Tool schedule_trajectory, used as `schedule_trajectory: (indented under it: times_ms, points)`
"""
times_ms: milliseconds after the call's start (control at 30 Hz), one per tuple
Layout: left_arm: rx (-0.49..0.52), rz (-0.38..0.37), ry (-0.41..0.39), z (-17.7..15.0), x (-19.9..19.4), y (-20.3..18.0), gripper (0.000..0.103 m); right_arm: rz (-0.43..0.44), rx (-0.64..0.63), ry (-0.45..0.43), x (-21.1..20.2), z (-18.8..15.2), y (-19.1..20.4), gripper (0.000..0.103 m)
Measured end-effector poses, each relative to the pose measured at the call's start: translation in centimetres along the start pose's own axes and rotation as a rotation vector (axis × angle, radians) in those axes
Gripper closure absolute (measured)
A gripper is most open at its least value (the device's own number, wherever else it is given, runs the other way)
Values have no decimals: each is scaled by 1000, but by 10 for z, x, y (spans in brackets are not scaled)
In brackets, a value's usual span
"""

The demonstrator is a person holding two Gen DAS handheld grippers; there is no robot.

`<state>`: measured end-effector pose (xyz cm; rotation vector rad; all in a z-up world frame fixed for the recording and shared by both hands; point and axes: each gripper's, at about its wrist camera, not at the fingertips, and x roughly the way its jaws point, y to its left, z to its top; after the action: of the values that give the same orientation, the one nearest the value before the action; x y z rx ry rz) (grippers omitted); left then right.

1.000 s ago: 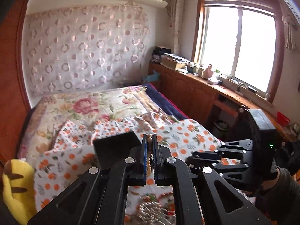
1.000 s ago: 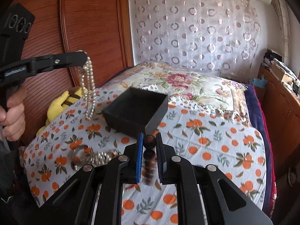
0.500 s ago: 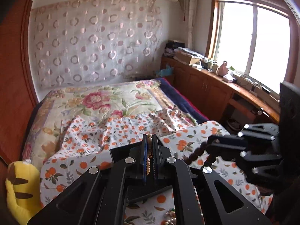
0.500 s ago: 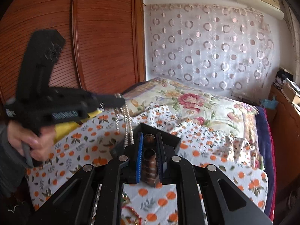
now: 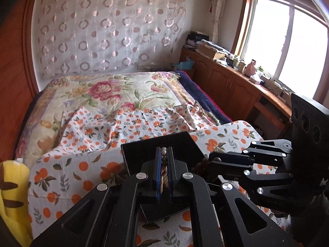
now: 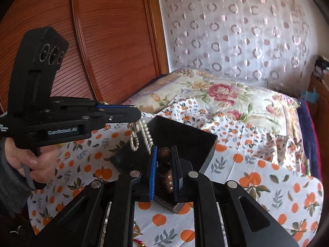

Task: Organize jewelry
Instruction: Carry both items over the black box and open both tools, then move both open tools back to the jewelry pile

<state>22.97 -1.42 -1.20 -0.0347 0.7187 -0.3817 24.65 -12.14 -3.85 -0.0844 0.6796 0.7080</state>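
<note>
A black open box (image 5: 164, 144) (image 6: 185, 135) sits on the orange-print cloth on the bed. My left gripper (image 5: 163, 154) is shut on a white pearl necklace (image 5: 163, 150) and holds it over the box; in the right wrist view the pearls (image 6: 141, 133) hang from the left gripper (image 6: 135, 113) down into the box. My right gripper (image 6: 163, 156) is shut on a string of dark brown beads (image 6: 163, 164), also over the box. In the left wrist view the right gripper (image 5: 211, 160) reaches in from the right with the brown beads (image 5: 200, 166).
A yellow plush toy (image 5: 12, 195) lies at the left bed edge. More jewelry (image 6: 137, 240) lies on the cloth (image 6: 267, 185) at the near edge. A wooden wardrobe (image 6: 113, 41) stands on the left, a wooden counter with clutter (image 5: 236, 78) under the window on the right.
Both grippers have moved in over the black box, each with its beads. The pearl necklace now hangs into the box, and the brown beads are above it.
</note>
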Motion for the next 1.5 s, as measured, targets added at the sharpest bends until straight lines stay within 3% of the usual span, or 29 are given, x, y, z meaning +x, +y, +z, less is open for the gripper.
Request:
schedule_trajectory:
  times_ms: [200,333,767,867,1000,1500]
  points:
    - [0,16,2,-6,-1,-1,99,2,8,6,1,-1,-1,87]
    - [11,41,1,-17,-11,-3,90,-23,-4,3,-6,-1,0,83]
    - [0,82,76,-99,-43,-3,86,-88,-10,36,-38,-49,29,83]
    - [11,93,82,-114,-51,-6,77,-96,10,47,-44,-66,37,83]
    - [33,109,81,-130,-60,-13,74,-107,21,56,-49,-81,48,83]
    - [37,91,99,-163,-69,-36,34,-107,41,74,-70,-131,84,81]
